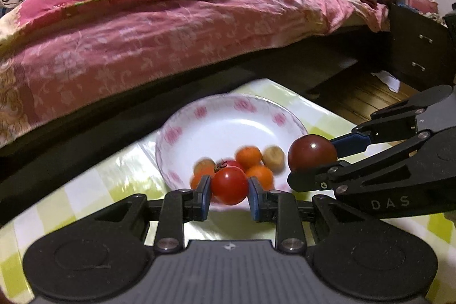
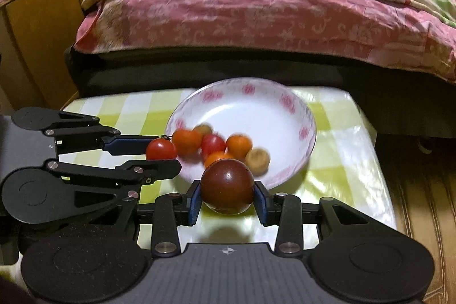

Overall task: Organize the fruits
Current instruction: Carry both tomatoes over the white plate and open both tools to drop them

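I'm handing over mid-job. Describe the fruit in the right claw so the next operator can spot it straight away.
Find the white bowl with pink flowers on the green-checked tablecloth in front of the bed. Just at its near rim, the right claw is shut on a dark tomato. It is maroon-brown and bigger than the fruits around it; the small red tomato in the left claw is bright red.

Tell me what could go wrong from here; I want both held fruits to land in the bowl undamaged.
1. The bowl already holds a loose pile of small fruits; dropping the red tomato or the dark tomato onto them could send something rolling out.
2. The left gripper and right gripper are close beside the near rim and may collide or nudge the bowl.
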The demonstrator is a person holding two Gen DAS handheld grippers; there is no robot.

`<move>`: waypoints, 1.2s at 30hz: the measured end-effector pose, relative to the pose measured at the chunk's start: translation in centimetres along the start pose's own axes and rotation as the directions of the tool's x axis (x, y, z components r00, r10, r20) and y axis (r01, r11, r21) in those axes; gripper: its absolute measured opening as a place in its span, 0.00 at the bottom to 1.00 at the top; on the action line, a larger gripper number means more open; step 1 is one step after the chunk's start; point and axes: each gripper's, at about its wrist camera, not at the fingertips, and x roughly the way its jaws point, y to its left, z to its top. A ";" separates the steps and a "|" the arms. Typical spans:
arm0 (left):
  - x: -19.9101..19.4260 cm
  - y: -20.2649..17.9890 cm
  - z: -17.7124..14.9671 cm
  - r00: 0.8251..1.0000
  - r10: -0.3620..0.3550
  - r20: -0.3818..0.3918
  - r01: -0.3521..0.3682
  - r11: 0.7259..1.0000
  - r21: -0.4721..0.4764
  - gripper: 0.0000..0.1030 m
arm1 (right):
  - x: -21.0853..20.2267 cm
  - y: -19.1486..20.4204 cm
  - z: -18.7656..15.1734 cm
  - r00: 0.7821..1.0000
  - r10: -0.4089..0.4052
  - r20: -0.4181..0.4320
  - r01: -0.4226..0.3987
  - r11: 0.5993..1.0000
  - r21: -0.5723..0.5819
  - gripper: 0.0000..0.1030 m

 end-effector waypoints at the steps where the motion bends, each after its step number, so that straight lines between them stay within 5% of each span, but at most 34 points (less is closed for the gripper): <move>1: 0.4 0.2 0.4 1.000 0.006 0.003 -0.006 1.000 0.000 0.34 | 0.3 -0.2 0.4 1.000 -0.005 0.005 0.005 1.000 -0.003 0.32; 18: 5.7 1.8 2.2 0.999 0.028 -0.021 -0.028 1.000 -0.011 0.34 | 5.3 -3.1 2.4 1.000 -0.026 0.017 0.026 0.999 0.020 0.35; 36: 6.4 1.7 2.6 0.999 0.046 -0.022 -0.046 0.999 -0.001 0.40 | 5.2 -3.7 2.7 0.997 -0.045 0.067 0.042 0.998 0.051 0.38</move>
